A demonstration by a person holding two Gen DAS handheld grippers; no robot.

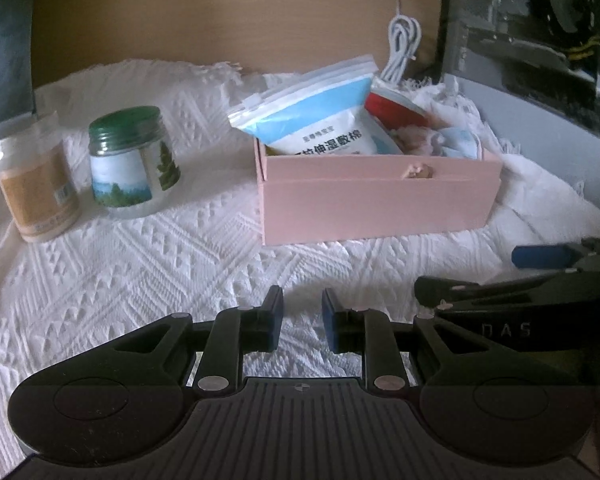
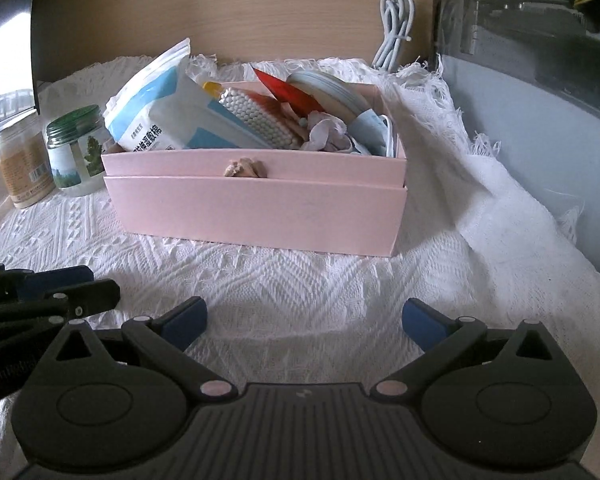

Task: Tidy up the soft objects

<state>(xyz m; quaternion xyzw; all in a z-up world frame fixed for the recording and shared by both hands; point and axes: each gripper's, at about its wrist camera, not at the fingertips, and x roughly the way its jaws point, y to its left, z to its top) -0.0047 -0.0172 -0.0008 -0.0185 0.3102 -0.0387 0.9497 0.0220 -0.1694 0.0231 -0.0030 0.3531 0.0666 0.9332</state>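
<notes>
Covering the whole table, a white woven cloth (image 2: 300, 280) gave the items a soft bed, bunched up at the far right edge. On it sat a pink box (image 2: 256, 208), the largest container and evidently the place chosen for the soft things, since it was already packed full: a blue and white pouch of cotton pads (image 2: 148, 108) leaned upright at its left end, a bundle of cotton swabs (image 2: 256, 116) lay beside that, then a red packet (image 2: 288, 92), some pale crumpled fabric (image 2: 328, 132) and a light blue mask (image 2: 372, 124) at the right end. Nothing soft lay loose on the cloth, so the sorting looked close to finished. Left of the box, apart from it, stood a green-lidded jar (image 1: 134, 162) and a tan bottle (image 1: 34, 188), hard things probably kept out on purpose. Both tools hung low over bare cloth in front of the box: the right gripper (image 2: 304, 320) was spread wide and empty, and the left gripper (image 1: 302, 320) had its jaws narrowly apart with nothing between them.
</notes>
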